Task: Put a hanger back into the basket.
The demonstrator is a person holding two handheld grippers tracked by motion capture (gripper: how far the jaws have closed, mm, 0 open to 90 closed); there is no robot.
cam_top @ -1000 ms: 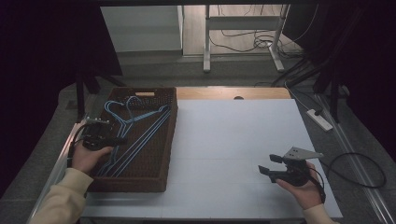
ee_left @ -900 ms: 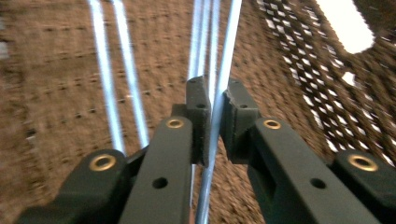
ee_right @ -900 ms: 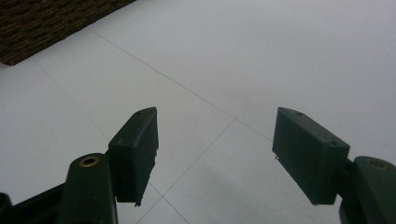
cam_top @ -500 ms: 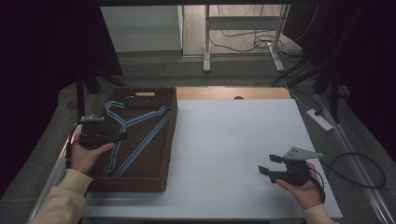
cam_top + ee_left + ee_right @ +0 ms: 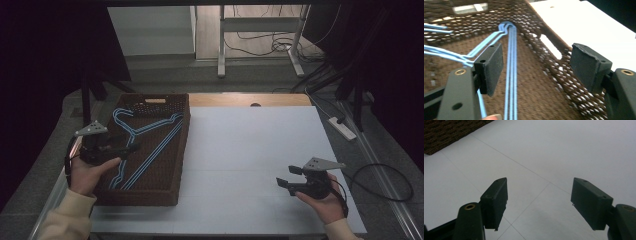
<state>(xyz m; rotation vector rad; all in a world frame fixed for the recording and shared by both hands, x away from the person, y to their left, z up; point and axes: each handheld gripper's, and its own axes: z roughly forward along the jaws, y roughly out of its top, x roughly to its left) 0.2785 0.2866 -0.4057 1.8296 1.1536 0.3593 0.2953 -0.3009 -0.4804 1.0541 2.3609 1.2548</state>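
A brown woven basket stands on the left of the white table. Several blue wire hangers lie flat in it. My left gripper hovers over the basket's left half and points right. In the left gripper view its jaws have just been opening, and the left gripper now stands wide open. The hangers lie loose on the basket floor below it, untouched by the pads. My right gripper is held over the table's near right part. In its own view the right gripper is open with nothing between the pads.
The basket's mesh side wall with a handle slot runs just right of the left gripper. A basket corner is at the right gripper view's top left. A bare wooden strip borders the table's far edge. A power strip and cables lie on the floor.
The left gripper's jaws have gone from shut to wide open, and the hand has lifted a little above the hangers. The hangers stay in the basket. The right hand has kept still.
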